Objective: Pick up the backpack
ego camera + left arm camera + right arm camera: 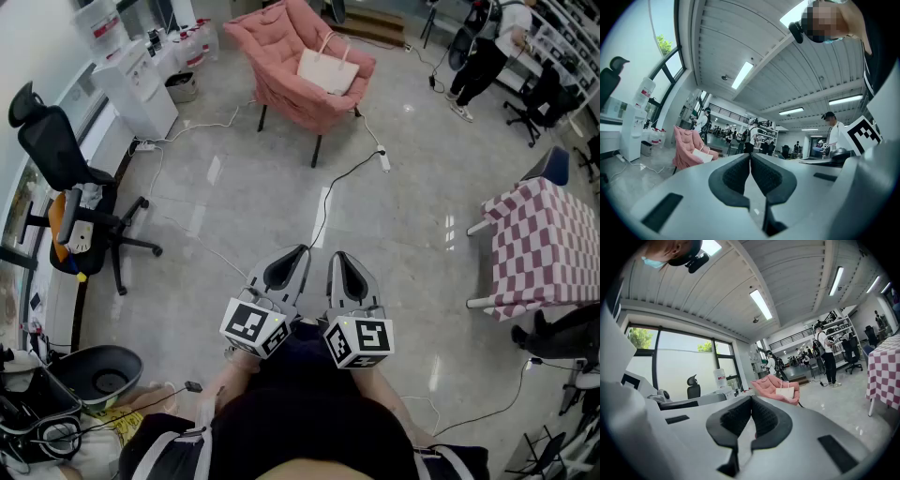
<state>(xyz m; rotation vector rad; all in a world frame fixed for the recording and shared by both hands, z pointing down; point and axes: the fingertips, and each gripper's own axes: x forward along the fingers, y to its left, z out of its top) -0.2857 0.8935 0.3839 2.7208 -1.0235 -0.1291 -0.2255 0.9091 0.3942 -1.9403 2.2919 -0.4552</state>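
Right gripper view, unlike left: checkered table past right gripper.

The person is holding the left gripper and the right gripper side by side in front of the body, both pointing forward and roughly level. The 2 jaws of each gripper are pressing together, with nothing between them. The 2 grippers are sitting just beside each other.

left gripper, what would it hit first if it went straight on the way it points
Nothing near: the left gripper points level above the floor, and the pink chair stands left of its line. Beyond, probably the distant shelves.
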